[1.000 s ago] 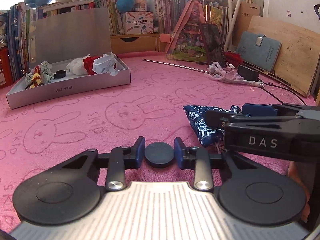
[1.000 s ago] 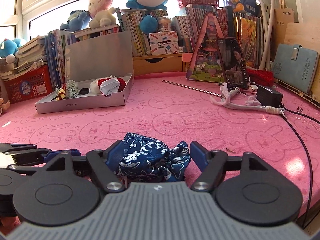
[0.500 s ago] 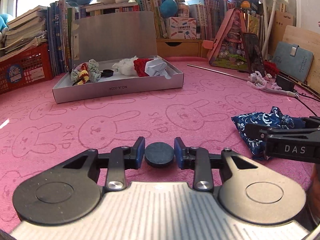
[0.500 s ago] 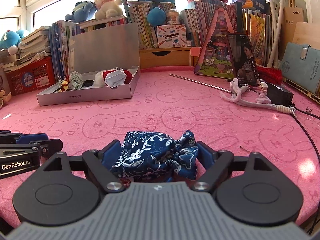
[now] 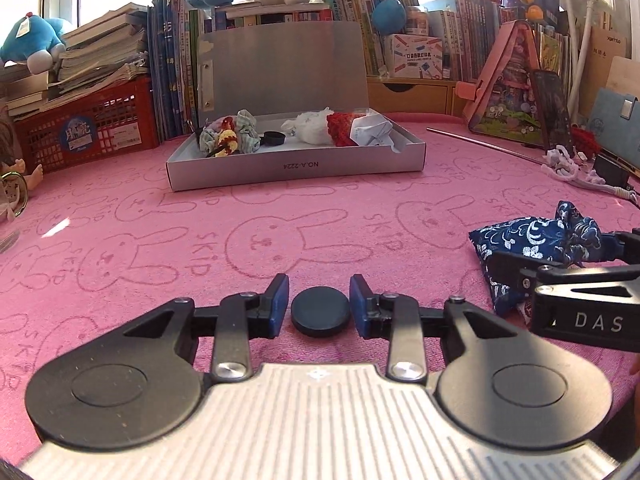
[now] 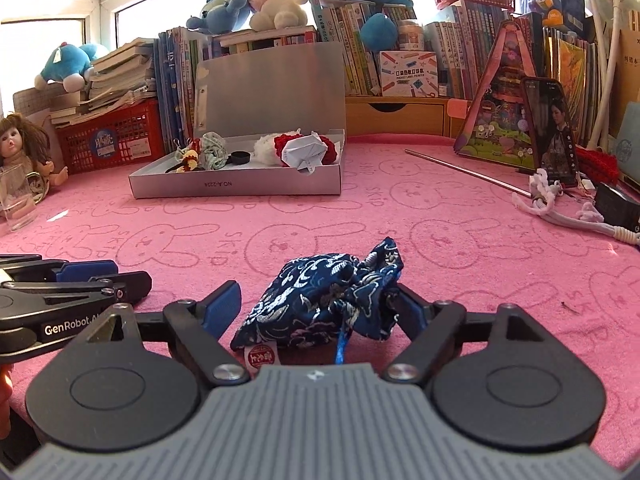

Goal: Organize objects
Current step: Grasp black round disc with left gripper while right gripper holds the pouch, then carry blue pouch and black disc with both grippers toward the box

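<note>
A black round disc (image 5: 320,311) lies on the pink rabbit-print cloth between the blue pads of my left gripper (image 5: 319,305). Its jaws are opening, and a thin gap shows at the left pad. A dark blue patterned pouch (image 6: 328,300) rests on the cloth between the fingers of my right gripper (image 6: 316,302), which is open, with cloth showing beside its left pad. The left gripper (image 6: 100,278) is just left of the right one. An open grey box (image 5: 296,168) holding scrunchies, a black cap and red and white items stands further back.
A drinking glass (image 6: 16,200), a doll (image 6: 20,140) and a red crate (image 6: 112,140) stand at the left. A metal rod (image 6: 460,166), a propped phone (image 6: 552,128), a white cord (image 6: 560,208) and a black adapter (image 6: 616,204) lie at the right. Books and plush toys line the back.
Both views have swung left toward the box. The right jaws have spread off the pouch, which now lies on the cloth. The left pads have eased off the disc.
</note>
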Demonstrator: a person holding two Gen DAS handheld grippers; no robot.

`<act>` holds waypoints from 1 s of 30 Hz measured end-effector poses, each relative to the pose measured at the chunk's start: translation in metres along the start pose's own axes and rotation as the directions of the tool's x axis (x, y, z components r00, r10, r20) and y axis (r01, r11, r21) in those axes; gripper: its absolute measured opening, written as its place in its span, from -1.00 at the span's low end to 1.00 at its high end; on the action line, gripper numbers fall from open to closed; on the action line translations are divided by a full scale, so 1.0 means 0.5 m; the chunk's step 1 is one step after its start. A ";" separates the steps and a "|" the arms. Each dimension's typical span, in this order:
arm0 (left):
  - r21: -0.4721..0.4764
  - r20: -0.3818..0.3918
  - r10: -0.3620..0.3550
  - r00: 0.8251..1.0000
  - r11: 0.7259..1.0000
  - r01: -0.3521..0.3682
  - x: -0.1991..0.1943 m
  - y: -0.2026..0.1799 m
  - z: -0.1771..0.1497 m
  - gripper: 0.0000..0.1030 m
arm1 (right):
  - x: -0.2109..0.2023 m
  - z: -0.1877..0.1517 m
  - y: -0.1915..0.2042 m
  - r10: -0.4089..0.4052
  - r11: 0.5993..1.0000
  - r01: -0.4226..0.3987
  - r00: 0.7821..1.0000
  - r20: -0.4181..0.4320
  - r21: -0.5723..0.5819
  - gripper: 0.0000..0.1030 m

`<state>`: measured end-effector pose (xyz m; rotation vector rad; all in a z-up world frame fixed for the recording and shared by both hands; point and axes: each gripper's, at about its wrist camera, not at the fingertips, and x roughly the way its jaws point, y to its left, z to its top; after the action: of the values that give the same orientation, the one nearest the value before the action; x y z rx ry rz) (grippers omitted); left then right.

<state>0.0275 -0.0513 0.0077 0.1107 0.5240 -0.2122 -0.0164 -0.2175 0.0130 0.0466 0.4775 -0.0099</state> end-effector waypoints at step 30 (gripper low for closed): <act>-0.045 0.007 -0.034 0.999 0.998 0.034 -0.002 0.009 -0.007 -0.28 | 0.016 0.002 0.047 -0.101 0.988 0.098 0.995 -0.017 -0.123 0.77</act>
<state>0.0261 -0.0462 0.0054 0.0574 0.5244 -0.2338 -0.0086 -0.1939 0.0112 -0.0972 0.5029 -0.0784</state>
